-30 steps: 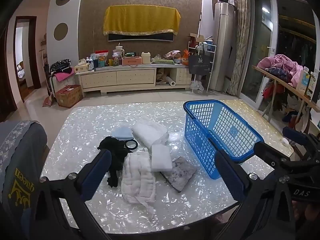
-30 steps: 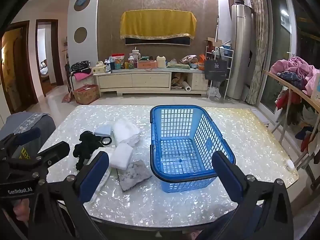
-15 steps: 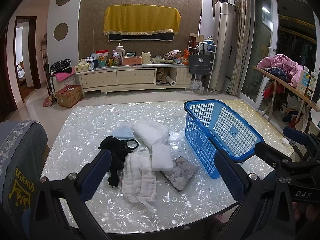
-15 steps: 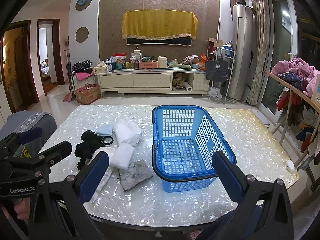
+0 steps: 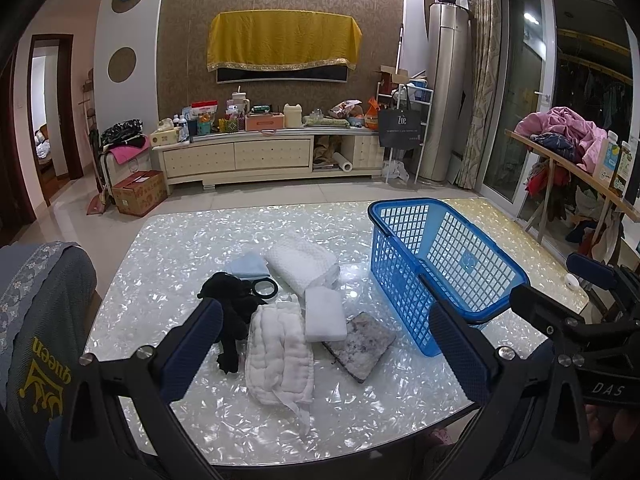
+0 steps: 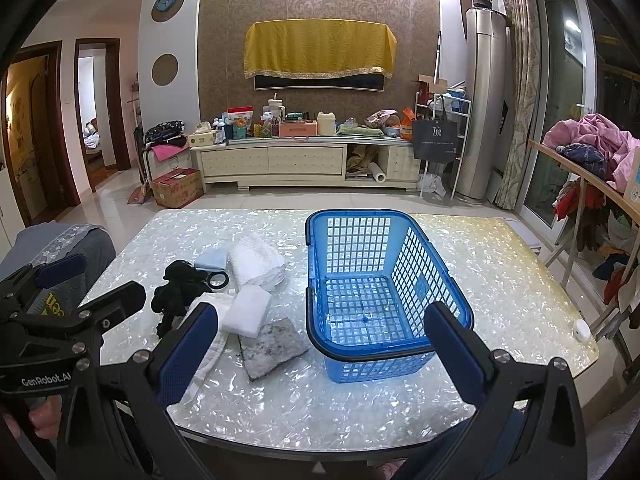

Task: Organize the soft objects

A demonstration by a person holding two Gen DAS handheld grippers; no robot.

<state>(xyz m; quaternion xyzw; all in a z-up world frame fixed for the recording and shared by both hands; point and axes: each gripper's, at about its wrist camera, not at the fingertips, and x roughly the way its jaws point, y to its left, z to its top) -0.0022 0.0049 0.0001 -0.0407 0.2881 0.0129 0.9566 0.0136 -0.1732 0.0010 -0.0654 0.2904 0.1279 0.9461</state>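
Observation:
Soft items lie in a cluster on the pearly table: a white quilted cloth, a white folded pad, a grey speckled pad, a black fabric piece, a white waffle towel and a pale blue cloth. An empty blue basket stands to their right. My left gripper is open above the table's near edge, in front of the cluster. My right gripper is open in front of the basket.
A black ring lies by the black fabric. A chair back with a grey cover stands at the table's left. A small white disc sits near the right edge. A TV cabinet lines the far wall.
Both grippers have barely shifted; the views are almost the same. Nothing on the table has moved.

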